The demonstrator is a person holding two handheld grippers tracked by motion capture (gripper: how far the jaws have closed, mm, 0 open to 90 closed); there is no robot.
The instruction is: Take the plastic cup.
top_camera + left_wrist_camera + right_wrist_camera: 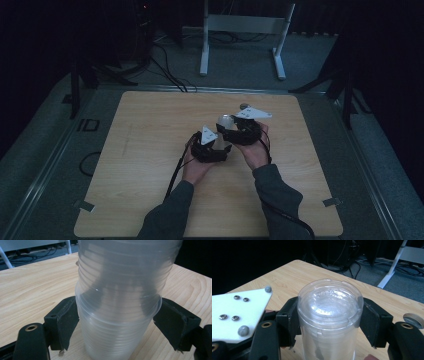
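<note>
Clear plastic is what I am working with: a stack of nested cups (223,131) standing upside down near the middle of the wooden table (145,150). In the high view I am holding my left gripper (212,148) low against the near part of the stack and my right gripper (243,131) higher up, just beside its top; both of my hands are coming in from the bottom edge, close together, in grey sleeves.

In the left gripper view, the stack of nested cups (120,302) is sitting squarely between my two black jaws. The flared rim partway down is bulging out to meet the pads (65,322) on both sides, so I am gripping the stack there, jaws about half spread.

In the right gripper view, my right gripper (329,322) is bracketing the upper end of the stack (329,310), whose closed round base is facing up at me. Both pads (292,317) are lying against the clear wall, left and right, so I am clamping this upper cup too. The white plate (238,311) of my left gripper is showing at the left edge, just below.
</note>
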